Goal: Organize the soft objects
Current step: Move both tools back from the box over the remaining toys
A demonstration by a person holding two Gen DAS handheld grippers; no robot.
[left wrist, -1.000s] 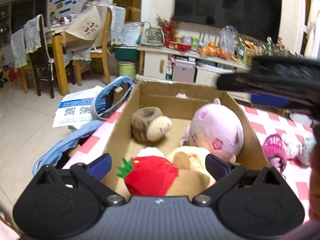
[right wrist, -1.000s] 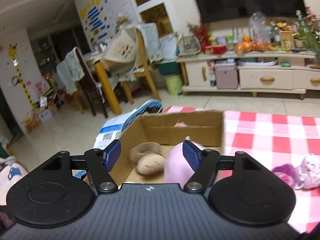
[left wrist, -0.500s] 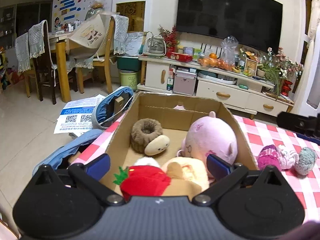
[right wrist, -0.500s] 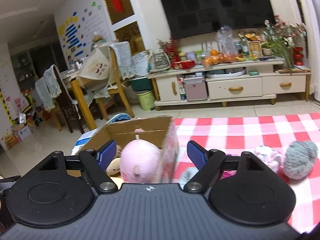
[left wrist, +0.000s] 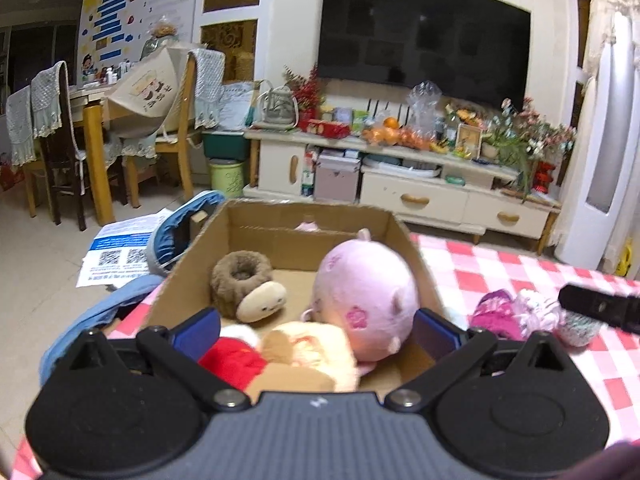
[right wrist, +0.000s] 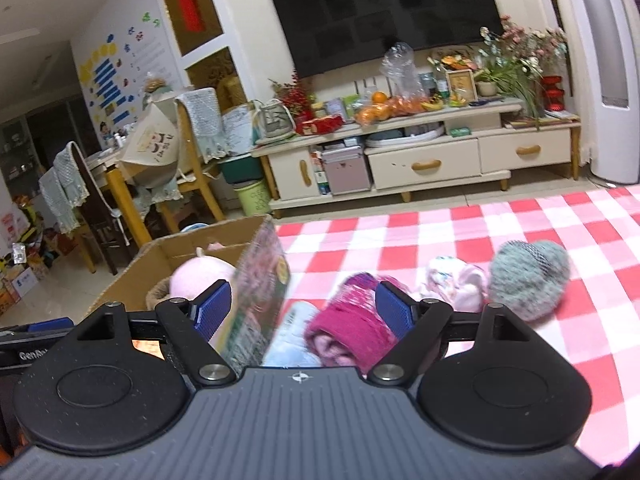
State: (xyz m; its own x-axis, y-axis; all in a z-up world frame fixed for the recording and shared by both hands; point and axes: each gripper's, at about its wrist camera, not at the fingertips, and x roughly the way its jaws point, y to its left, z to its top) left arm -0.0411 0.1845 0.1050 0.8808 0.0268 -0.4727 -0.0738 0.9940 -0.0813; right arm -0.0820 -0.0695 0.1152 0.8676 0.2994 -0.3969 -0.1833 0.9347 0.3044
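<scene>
Left gripper point(left wrist: 316, 330): over the near end of the cardboard box point(left wrist: 420, 256), jaws spread wide, nothing gripped; the toys lie below the blue pads, not pinched by them.
Box contents, left to right: a brown ring-shaped plush point(left wrist: 242, 278) with a cream piece against it, a red plush point(left wrist: 236, 360) and a tan one point(left wrist: 308, 356) at the near end, a round pink plush point(left wrist: 362, 298) against the right wall.
Right gripper point(right wrist: 304, 306): jaws at full spread, empty; the box's printed right wall point(right wrist: 260, 292) shows between the pads on the left, the magenta knit hat point(right wrist: 352, 328) on the right, under the right pad.
Loose items on the checked tablecloth point(right wrist: 440, 224): the magenta knit hat just beside the box, then a pale pink knit piece point(right wrist: 456, 280), then a grey-green knit hat point(right wrist: 528, 278), the three touching in a row.
Handling, as judged: light, squashy, not fragile; knit gives grip but sags and may snag, so a pinch across the bunched crown of the magenta hat looks safest, pads pressed well in.
Change from a second earlier: the right gripper looked into the box then; its view has swung right to the hats, and its jaws stand somewhat wider. The pink plush has settled lower, rolled against the wall. The left gripper's view has tipped up a little; its jaws are as wide as before.
</scene>
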